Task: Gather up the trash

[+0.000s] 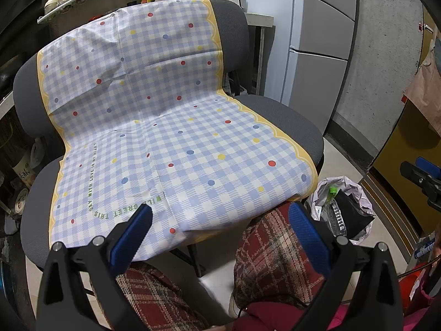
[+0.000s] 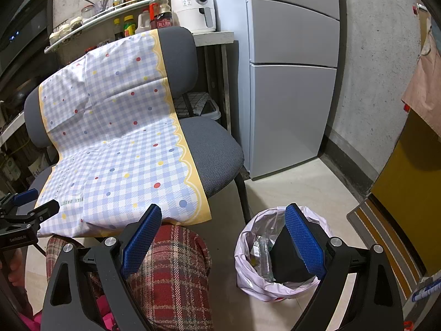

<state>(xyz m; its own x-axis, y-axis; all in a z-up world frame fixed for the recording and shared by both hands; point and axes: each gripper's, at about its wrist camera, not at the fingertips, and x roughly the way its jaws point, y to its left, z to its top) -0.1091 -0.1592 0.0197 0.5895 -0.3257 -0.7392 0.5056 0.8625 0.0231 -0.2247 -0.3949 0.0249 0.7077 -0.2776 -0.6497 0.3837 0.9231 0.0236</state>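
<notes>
Nearest, both the left gripper (image 1: 217,237) and right gripper (image 2: 226,245) hold their jaws wide apart, empty. At two o'clock the lined bin (image 2: 249,264) already holds a bottle (image 1: 335,215) and black wrapper (image 2: 289,262). Beyond, the cloth (image 1: 171,127) on the chair (image 2: 217,157) looks bare; collecting seems finished, so next would be scanning for strays.

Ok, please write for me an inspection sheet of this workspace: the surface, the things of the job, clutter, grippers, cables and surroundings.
Surface: checked cloth draped over grey chair; no trash seen on it.
Job's things: lined trash bin on floor beside chair, holding a plastic bottle and a black item.
Clutter: nothing seen on the chair.
Grippers: left gripper and right gripper both open, holding nothing.
Cables: thin dark cable near the person's lap.
Surroundings: fridge, air fryer, bottles on shelf.
</notes>
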